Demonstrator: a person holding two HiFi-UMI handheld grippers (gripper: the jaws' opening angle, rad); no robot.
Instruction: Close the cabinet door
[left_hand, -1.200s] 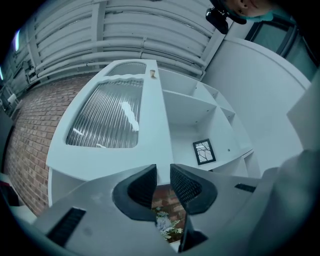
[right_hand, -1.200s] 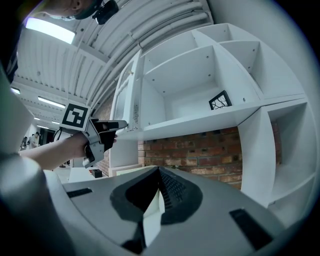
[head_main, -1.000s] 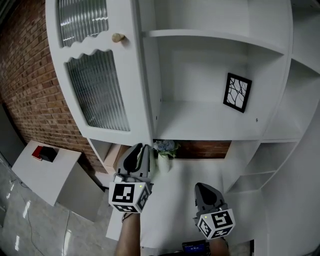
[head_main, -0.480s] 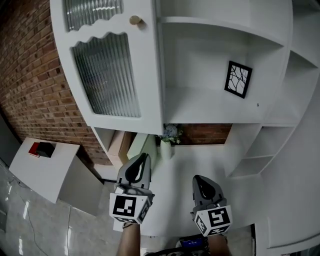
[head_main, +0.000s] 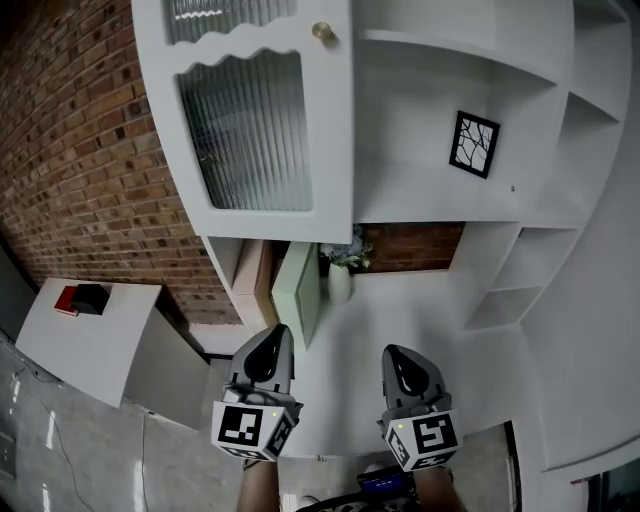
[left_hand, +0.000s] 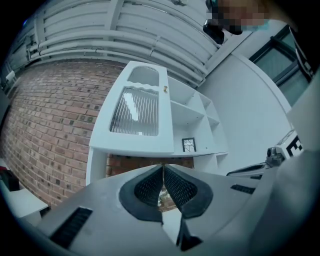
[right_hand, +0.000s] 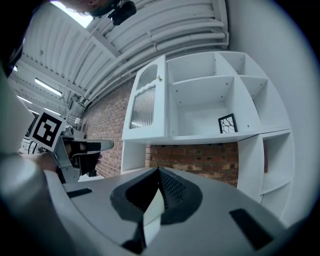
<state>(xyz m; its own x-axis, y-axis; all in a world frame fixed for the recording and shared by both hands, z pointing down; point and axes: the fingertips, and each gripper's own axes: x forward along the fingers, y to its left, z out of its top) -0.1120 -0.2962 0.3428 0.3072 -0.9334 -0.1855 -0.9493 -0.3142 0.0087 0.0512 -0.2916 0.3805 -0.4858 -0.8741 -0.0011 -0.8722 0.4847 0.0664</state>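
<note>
The white cabinet door (head_main: 262, 125), with ribbed glass and a small round knob (head_main: 322, 32), covers the cabinet's upper left compartment and looks about flush with its front. It appears again as the door (left_hand: 135, 112) in the left gripper view and the door (right_hand: 146, 106) in the right gripper view. My left gripper (head_main: 278, 332) is held low, well short of the door, shut and empty. My right gripper (head_main: 392, 352) is beside it, also shut with nothing in it. The left gripper (left_hand: 162, 167) and the right gripper (right_hand: 159, 170) both point up toward the cabinet.
Open shelves to the door's right hold a black framed picture (head_main: 473, 143). A small vase of flowers (head_main: 340, 270) stands in the brick-backed niche below. A pale green panel (head_main: 298, 290) juts out under the door. A white box (head_main: 85, 335) with a red item stands at the left.
The door has swung from standing out at an angle to lying over the left compartment. Both grippers have drawn back and down from the cabinet, and the view has pulled away.
</note>
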